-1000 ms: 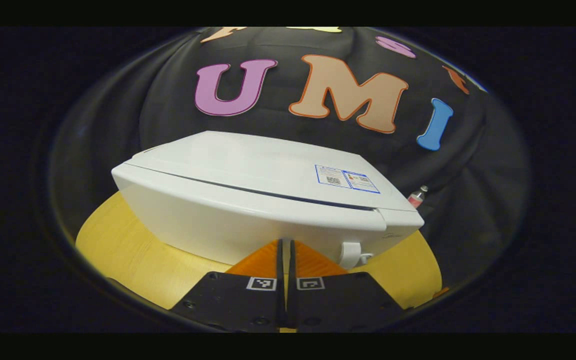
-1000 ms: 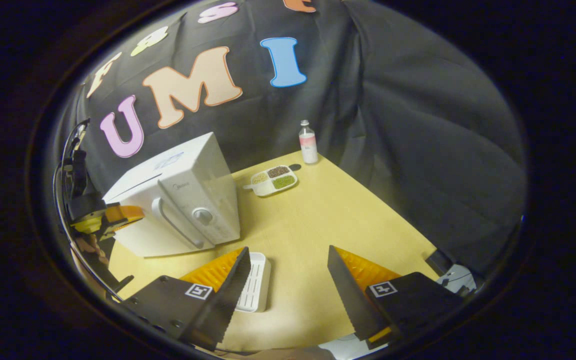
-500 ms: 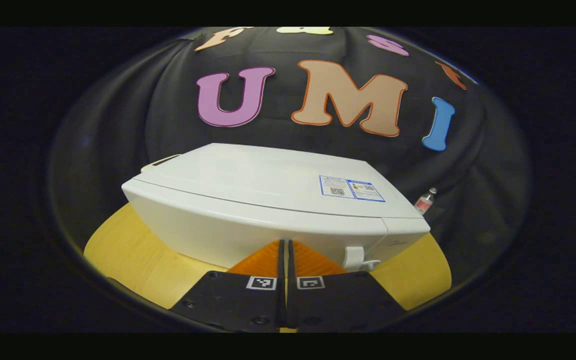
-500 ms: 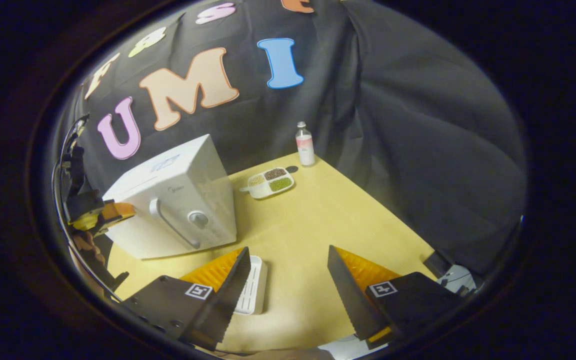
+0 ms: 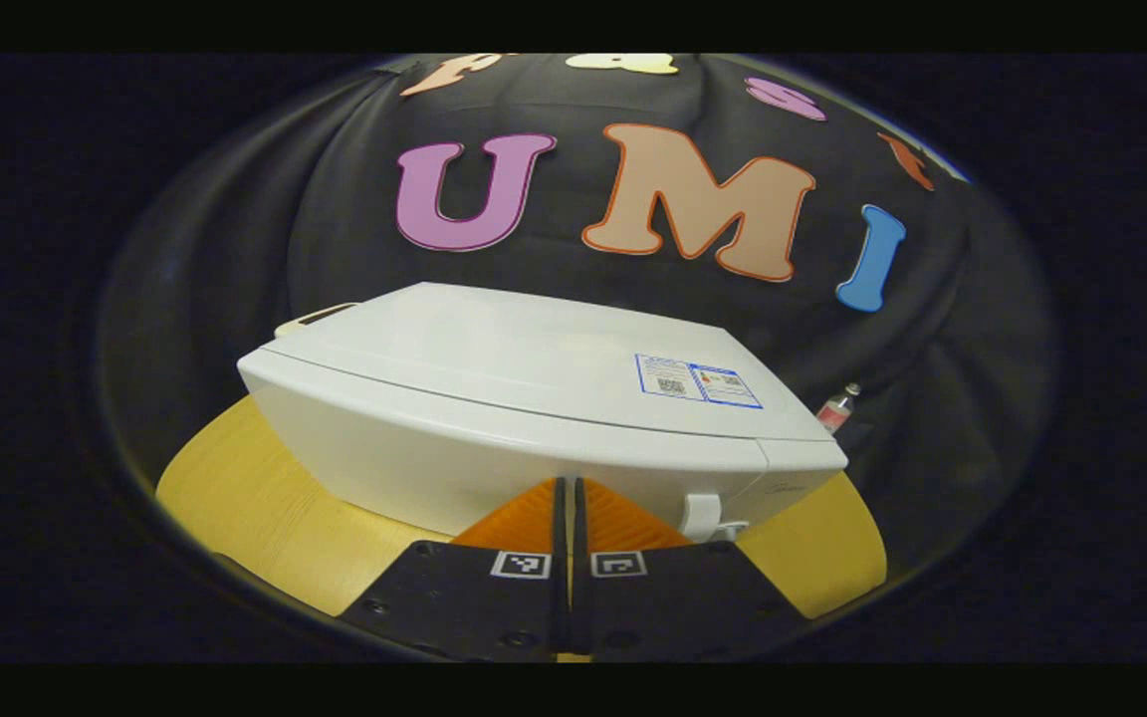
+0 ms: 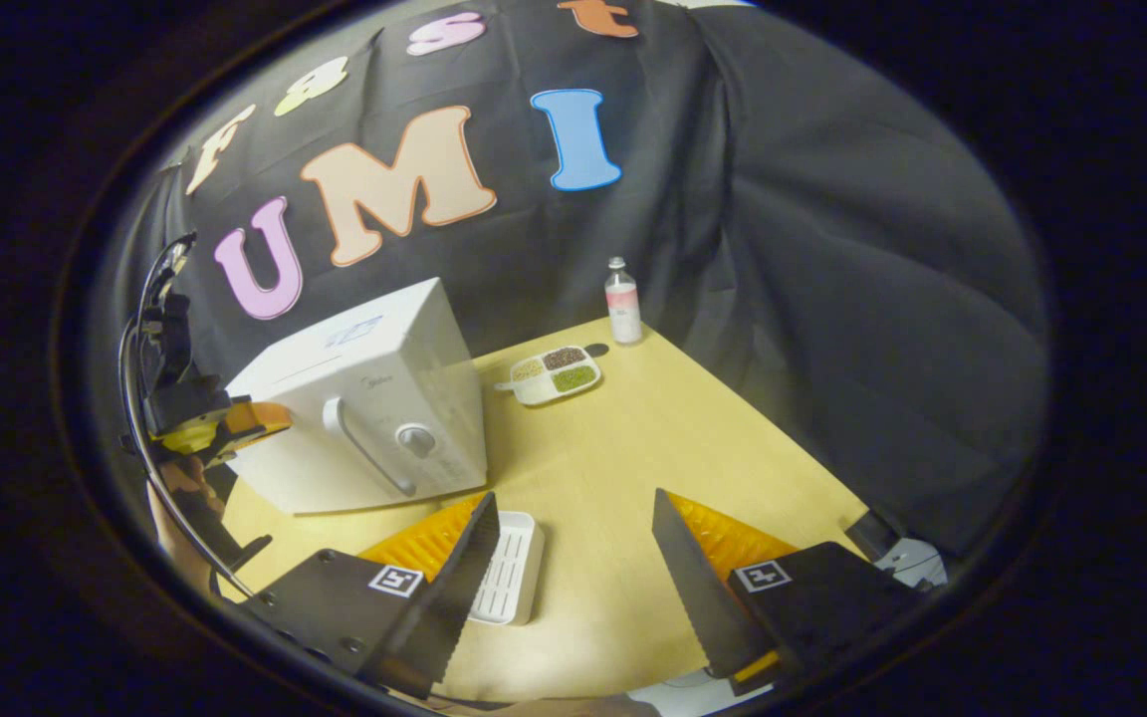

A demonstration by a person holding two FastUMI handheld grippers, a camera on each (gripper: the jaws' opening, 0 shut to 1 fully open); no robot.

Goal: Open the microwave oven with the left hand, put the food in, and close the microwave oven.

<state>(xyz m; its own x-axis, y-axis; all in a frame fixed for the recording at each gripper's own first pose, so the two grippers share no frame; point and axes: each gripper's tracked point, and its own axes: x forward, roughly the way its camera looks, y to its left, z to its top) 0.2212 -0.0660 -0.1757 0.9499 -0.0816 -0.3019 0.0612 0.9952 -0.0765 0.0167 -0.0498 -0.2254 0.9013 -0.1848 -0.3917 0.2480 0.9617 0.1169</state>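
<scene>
The white microwave (image 5: pixel 534 398) stands on the yellow table with its door closed. My left gripper (image 5: pixel 567 483) is shut with nothing in it, its tips right at the door front, just left of the handle (image 5: pixel 703 513). The right gripper view shows the microwave (image 6: pixel 364 398), its handle (image 6: pixel 364 448), and the left gripper (image 6: pixel 255 423) at the door's left side with a hand behind it. The food, a divided plate of grains (image 6: pixel 556 374), lies behind the microwave's right side. My right gripper (image 6: pixel 573 498) hangs open over the table, holding nothing.
A white ridged tray (image 6: pixel 509 568) lies on the table (image 6: pixel 633 448) under my right gripper's left finger. A small bottle (image 6: pixel 621 302) stands at the table's far corner, also visible as a bottle (image 5: pixel 835 408) past the microwave. Black cloth walls surround the table.
The gap along the microwave door's top edge has closed: the door swung from ajar to shut with my left gripper against it. The right gripper stayed open, its view shifting only slightly.
</scene>
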